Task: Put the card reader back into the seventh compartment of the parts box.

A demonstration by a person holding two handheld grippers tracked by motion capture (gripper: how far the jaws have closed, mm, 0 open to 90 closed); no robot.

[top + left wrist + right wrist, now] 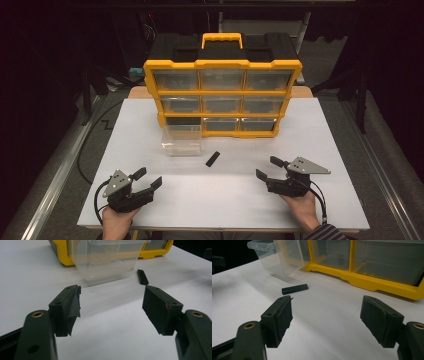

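On the white worktop (pixel 150 125) we see a yellow drawer cabinet (pixel 222 97), a clear bin (pixel 181 140) pulled out before it, and beside that a small black block (pixel 212 159), perhaps plastic. Left claw (pixel 149 179) and right claw (pixel 266 168) gape wide, empty.

One yellow organizer (pixel 222 97), one pulled-out clear drawer (pixel 181 140), one small black block (pixel 213 159).
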